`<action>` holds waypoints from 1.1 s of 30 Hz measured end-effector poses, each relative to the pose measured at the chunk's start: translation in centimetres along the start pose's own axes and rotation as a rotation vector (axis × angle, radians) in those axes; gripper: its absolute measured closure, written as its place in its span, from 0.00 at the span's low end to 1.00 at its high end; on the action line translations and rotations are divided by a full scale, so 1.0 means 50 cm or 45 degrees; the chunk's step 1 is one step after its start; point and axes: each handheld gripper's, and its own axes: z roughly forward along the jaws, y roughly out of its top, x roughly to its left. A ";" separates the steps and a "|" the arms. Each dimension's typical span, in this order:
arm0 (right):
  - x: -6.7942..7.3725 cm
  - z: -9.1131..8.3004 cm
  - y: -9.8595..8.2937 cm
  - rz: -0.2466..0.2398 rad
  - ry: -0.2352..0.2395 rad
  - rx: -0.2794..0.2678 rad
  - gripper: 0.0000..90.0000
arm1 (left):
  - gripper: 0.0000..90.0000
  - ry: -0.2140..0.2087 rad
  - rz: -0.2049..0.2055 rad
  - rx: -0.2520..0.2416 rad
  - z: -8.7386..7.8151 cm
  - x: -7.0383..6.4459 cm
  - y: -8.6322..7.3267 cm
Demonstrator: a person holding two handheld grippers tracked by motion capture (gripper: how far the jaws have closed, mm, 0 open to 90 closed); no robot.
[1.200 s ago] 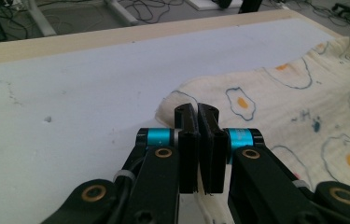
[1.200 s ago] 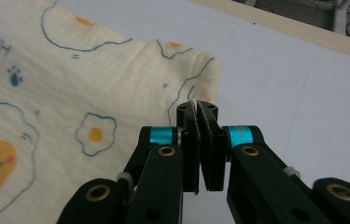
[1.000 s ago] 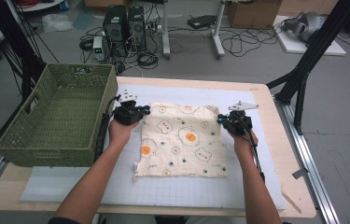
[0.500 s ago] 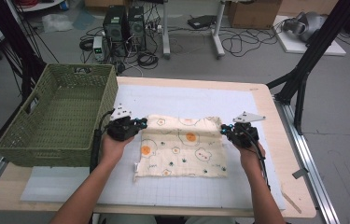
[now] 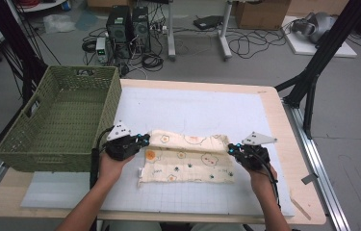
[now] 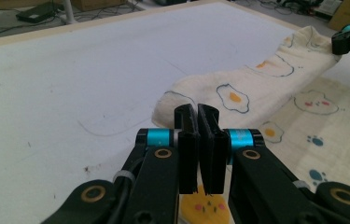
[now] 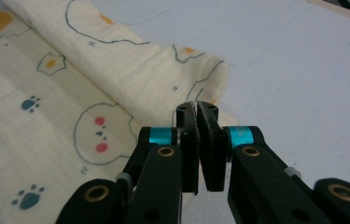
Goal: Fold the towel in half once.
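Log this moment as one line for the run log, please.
left tool: shut on cream printed cloth far corner | right tool: shut on its other far corner | cloth: far edge folded toward person | green woven basket: left, apart

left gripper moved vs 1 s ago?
Yes. The left gripper, shut on the cloth, has come toward the person: a second ago it was level with the green basket's middle, now it is by its near corner.

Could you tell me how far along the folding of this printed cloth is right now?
Partly done: the far edge of the cloth is lifted and brought toward the person, forming a roll over the flat near half. In hand: the left gripper and right gripper each pinch a far corner, jaws shut. Left: laying that edge on the near edge, perhaps then moving it to the green basket.
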 end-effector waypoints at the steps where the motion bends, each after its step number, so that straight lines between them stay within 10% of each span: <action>1: 0.003 -0.002 -0.005 0.000 0.004 0.003 0.97 | 0.96 -0.006 0.002 0.013 -0.001 -0.001 -0.003; 8: 0.012 0.000 -0.038 0.021 0.033 0.031 0.97 | 0.94 -0.020 -0.006 0.072 -0.003 -0.012 -0.031; 16: 0.002 0.004 -0.045 0.059 0.054 0.045 0.84 | 0.50 0.066 -0.120 -0.003 -0.021 0.019 -0.030; 24: -0.018 -0.025 -0.014 0.156 0.037 -0.120 0.67 | 0.50 -0.007 -0.181 -0.071 -0.014 0.024 -0.009; 33: -0.012 -0.031 -0.028 0.130 0.016 -0.064 0.66 | 0.52 -0.017 -0.142 0.036 -0.020 0.018 -0.021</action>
